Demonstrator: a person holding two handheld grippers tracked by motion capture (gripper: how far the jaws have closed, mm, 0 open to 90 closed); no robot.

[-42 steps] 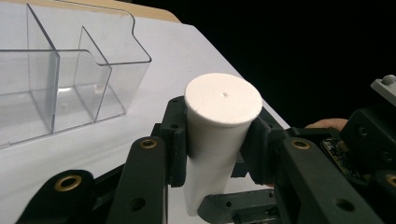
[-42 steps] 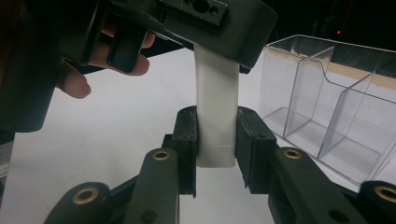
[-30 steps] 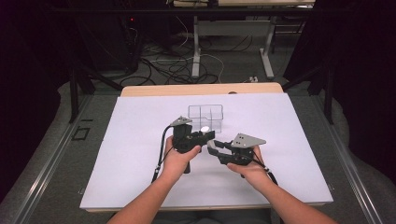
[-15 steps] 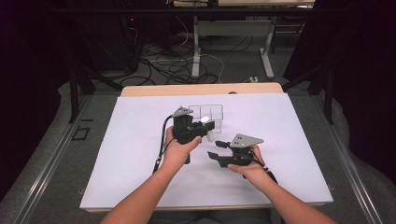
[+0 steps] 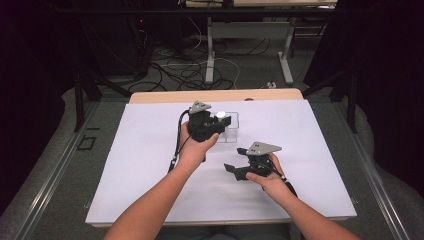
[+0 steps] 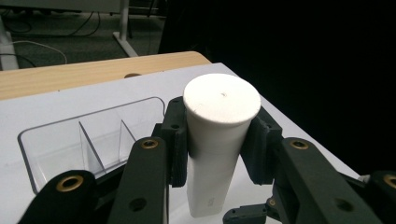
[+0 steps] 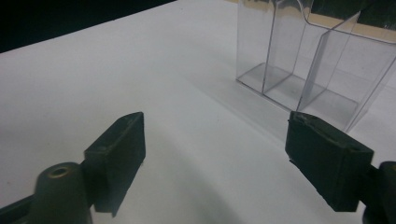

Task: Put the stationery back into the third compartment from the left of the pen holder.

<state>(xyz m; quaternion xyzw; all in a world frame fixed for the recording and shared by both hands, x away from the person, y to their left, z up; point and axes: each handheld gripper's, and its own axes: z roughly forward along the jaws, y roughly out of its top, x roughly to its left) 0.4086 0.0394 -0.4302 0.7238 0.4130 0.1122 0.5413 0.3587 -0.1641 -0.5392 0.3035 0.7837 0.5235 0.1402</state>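
At frame centre, a white tube (image 6: 219, 140) is clamped by the left gripper (image 5: 214, 124) above the white table (image 5: 150, 150), while the right gripper (image 5: 239, 169) is held spread, empty.

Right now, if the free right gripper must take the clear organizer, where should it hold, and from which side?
Probably from above, jaws astride one thin upright wall of the clear organizer: the box is open-topped, and its whole body looks too wide. The right gripper is open and faces it.

A divided tray (image 5: 233, 127) is set on the counter (image 5: 140, 165), toward its far edge. A tube (image 6: 215, 140) is held upright between the jaws of the left gripper (image 5: 220, 121), above the tray's near-left side. The right gripper (image 5: 233, 170) is placed nearer the front, right of the left one.
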